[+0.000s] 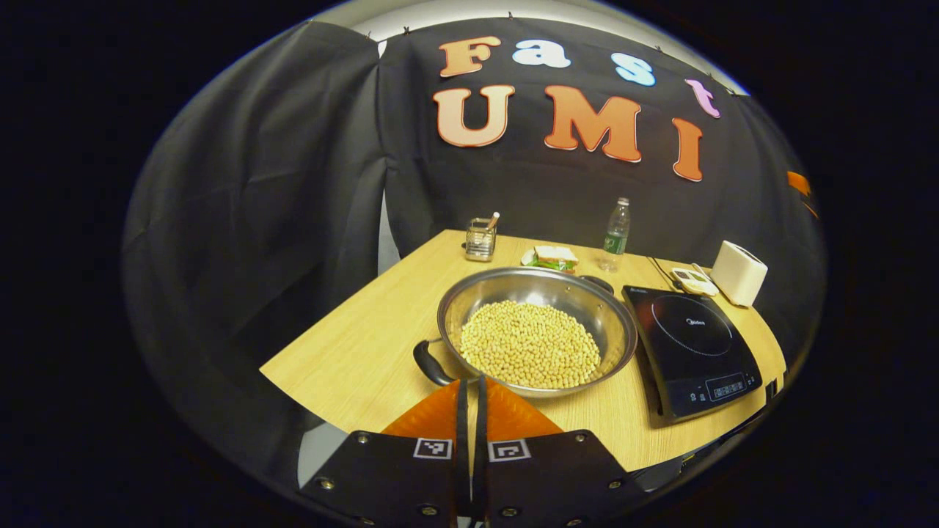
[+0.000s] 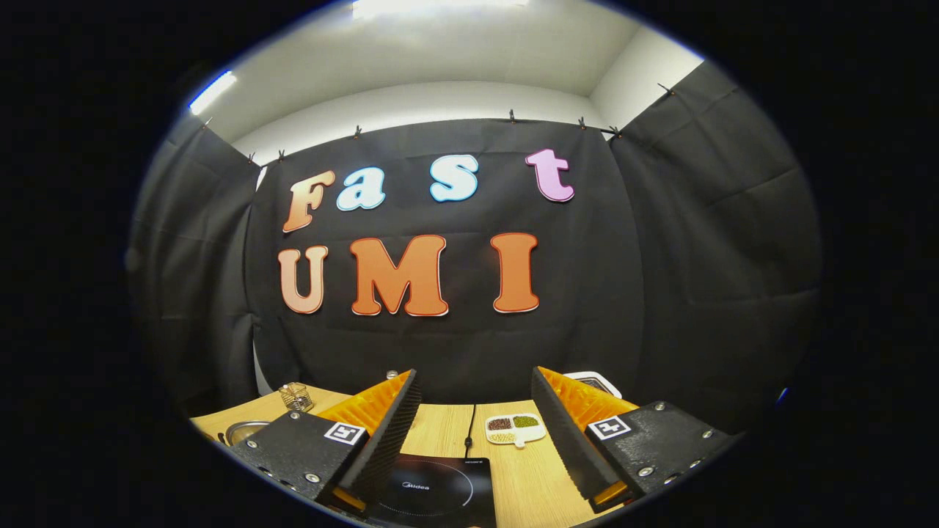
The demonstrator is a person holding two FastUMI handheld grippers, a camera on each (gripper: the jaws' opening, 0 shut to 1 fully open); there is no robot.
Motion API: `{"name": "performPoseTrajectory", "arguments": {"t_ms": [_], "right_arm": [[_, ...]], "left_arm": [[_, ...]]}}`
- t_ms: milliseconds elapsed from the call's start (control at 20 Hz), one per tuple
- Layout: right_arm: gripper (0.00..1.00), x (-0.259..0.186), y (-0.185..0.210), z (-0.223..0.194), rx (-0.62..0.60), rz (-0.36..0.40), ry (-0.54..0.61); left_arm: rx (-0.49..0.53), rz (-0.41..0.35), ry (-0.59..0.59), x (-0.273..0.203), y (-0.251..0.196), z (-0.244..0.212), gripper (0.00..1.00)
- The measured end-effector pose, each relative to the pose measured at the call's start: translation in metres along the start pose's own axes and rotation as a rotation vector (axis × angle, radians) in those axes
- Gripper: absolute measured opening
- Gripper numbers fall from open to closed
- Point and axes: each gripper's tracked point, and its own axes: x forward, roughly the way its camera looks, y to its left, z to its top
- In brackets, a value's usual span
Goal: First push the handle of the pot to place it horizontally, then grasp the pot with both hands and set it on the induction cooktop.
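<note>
Hovering left hand-held gripper pressed together | pot just ahead | right hand-held gripper spread over cooktop

The word "Midea" stands in pale print on the glass of the induction cooktop, inside its ring; the right gripper view shows it too. The markings on the cooktop's near control strip are too small to read. Behind the cooktop's far left corner, the print on the water bottle is illegible. The left gripper and the right gripper each carry two black-and-white square code markers.
</note>
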Motion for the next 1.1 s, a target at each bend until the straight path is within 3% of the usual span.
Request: {"name": "performPoseTrajectory", "arguments": {"t_ms": [500, 1100], "right_arm": [[0.95, -0.007, 0.009, -0.007, -0.018, 0.007, 0.018], [0.95, -0.005, 0.016, -0.016, -0.018, -0.004, 0.047]], "left_arm": [[-0.047, 0.016, 0.124, 0.024, 0.016, -0.057, 0.02], [-0.035, 0.012, 0.127, 0.052, 0.026, -0.046, 0.03]]}}
